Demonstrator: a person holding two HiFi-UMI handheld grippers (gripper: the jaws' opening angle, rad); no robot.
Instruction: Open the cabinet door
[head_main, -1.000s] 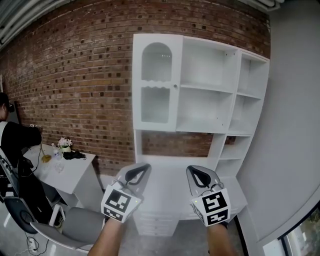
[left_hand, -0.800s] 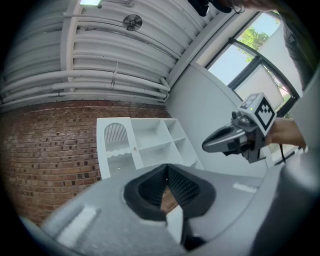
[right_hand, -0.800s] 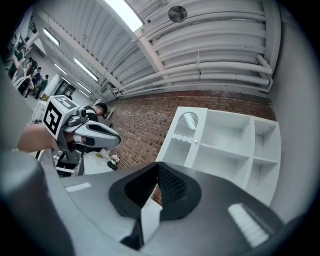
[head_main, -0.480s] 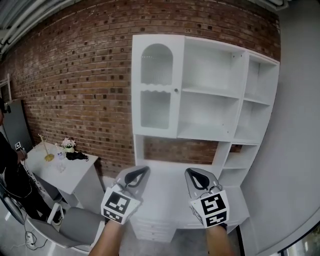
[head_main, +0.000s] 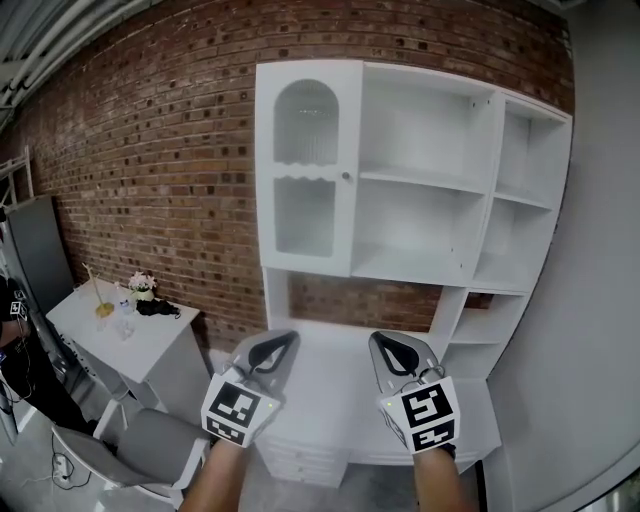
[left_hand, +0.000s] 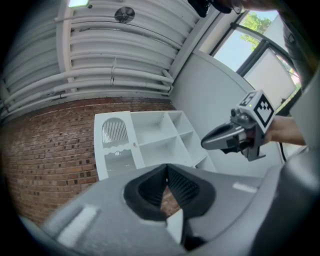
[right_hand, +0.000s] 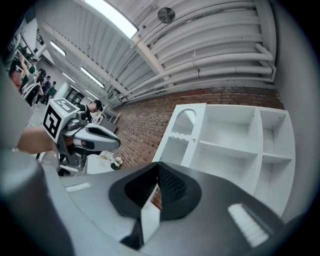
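Note:
A white cabinet (head_main: 410, 190) stands against the brick wall. Its door (head_main: 305, 170) at the upper left has an arched ribbed pane and a small knob (head_main: 347, 176) on its right edge, and it is closed. The left gripper (head_main: 272, 352) and the right gripper (head_main: 398, 355) are held side by side, low in the head view, well short of the door. Both are shut with nothing between their jaws. In the left gripper view the door (left_hand: 116, 145) shows beyond the shut jaws, with the right gripper (left_hand: 235, 137) to its right. In the right gripper view the door (right_hand: 180, 132) and the left gripper (right_hand: 95, 137) show.
Open shelves (head_main: 430, 215) fill the cabinet right of the door, above a white counter (head_main: 330, 390). A small white table (head_main: 130, 335) with flowers and a grey chair (head_main: 150, 440) stand at the left. A grey wall (head_main: 600, 300) closes the right side. A person (head_main: 10, 330) is at the far left edge.
Both grippers have moved toward the cabinet, which now looks larger and nearer. The person at the left has slid almost out of the head view. Both grippers stay shut.

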